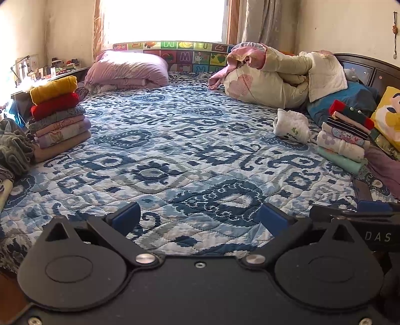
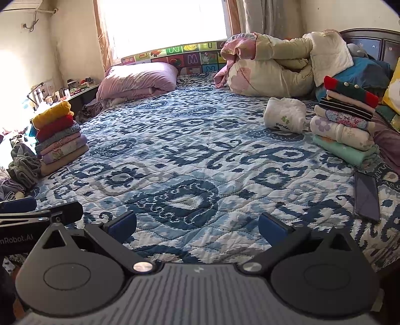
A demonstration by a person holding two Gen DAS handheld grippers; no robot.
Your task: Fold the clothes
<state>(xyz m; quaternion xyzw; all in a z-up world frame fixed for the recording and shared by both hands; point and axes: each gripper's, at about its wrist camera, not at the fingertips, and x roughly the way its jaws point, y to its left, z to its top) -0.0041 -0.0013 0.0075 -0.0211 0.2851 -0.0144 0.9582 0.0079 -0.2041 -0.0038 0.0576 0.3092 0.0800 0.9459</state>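
A dark phone (image 2: 366,197) lies flat near the bed's right edge. A pink folded duvet (image 2: 140,80) and a cream bedding heap (image 2: 275,72) sit along the far edge, below an alphabet mat (image 2: 190,58).

Strong daylight pours through the window (image 1: 162,20) at the far wall, blown out to plain white in both views, with no detail left in the pane. The blue patterned quilt (image 1: 190,155) is evenly lit and sharp. Fisheye bending curves the walls and darkens the top corners. The cluttered desk (image 2: 62,92) is washed by glare, perhaps too bright to read.
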